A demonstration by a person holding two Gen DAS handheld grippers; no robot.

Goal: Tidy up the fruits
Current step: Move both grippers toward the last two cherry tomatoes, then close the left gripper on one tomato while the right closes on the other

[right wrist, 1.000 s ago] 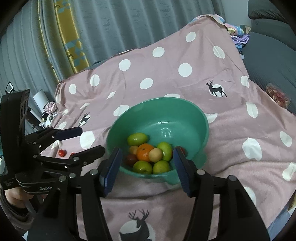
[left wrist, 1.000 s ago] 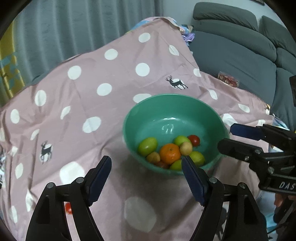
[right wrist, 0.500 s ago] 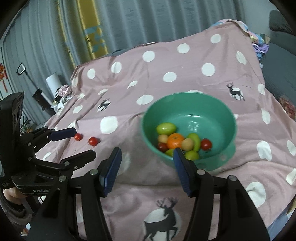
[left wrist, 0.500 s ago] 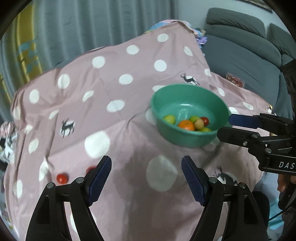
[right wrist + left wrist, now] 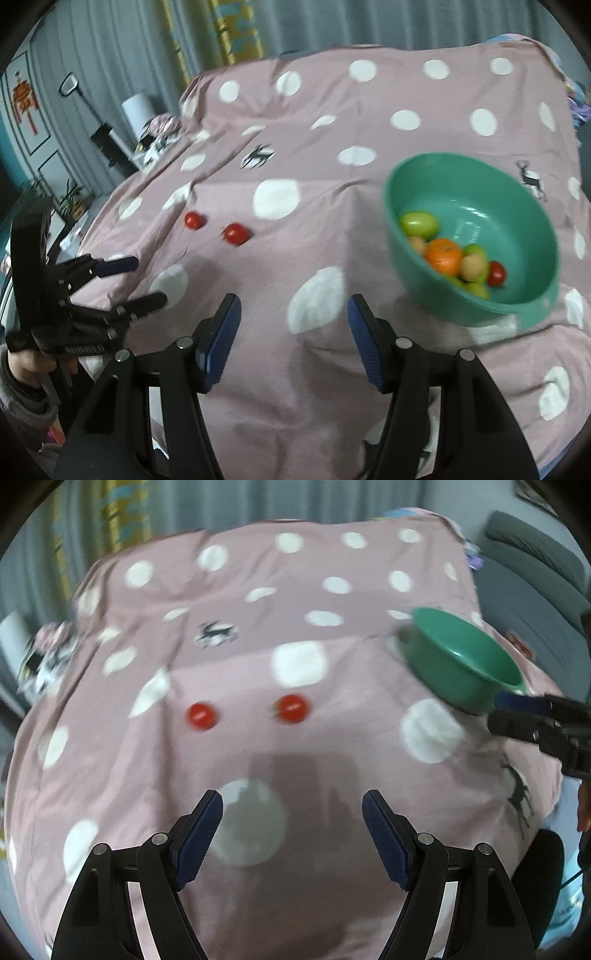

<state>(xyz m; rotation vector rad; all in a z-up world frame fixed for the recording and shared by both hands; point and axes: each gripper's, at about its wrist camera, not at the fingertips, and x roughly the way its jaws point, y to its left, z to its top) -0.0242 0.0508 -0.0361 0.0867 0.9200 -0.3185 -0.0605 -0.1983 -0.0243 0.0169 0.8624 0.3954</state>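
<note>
A surface draped in a pink cloth [image 5: 332, 229] with white polka dots and small dark deer prints fills both views. Toward the right side of the cloth sits a green bowl [image 5: 517, 206], and the right wrist view looks into it: an orange fruit [image 5: 444, 254] lies in the middle of a small heap, with a green fruit [image 5: 419, 223] beside it on the far side, more green and pale yellowish fruits around it, and a small red fruit [image 5: 496, 273] at the right edge of the heap. In the left wrist view the bowl is seen from the side, so its contents are hidden. Two red fruits lie loose on the cloth, well apart from the bowl and to its left: the left red fruit [image 5: 201, 715] and the right red fruit [image 5: 293, 709], near each other but not touching. The left tool [image 5: 291, 825] hovers above the cloth on the near side of these two fruits, its blue-padded jaws standing wide with nothing between them. The right tool [image 5: 293, 328] hovers above the cloth between the loose fruits and the bowl; its jaws have just been opening a little and stand moderately wide, also empty. A hand [image 5: 27, 363] in a grey sleeve grips the left tool's handle at the left edge of the right wrist view. Grey curtains hang behind the surface, and a grey sofa [image 5: 535, 583] stands to the right. Both views are slightly blurred.
</note>
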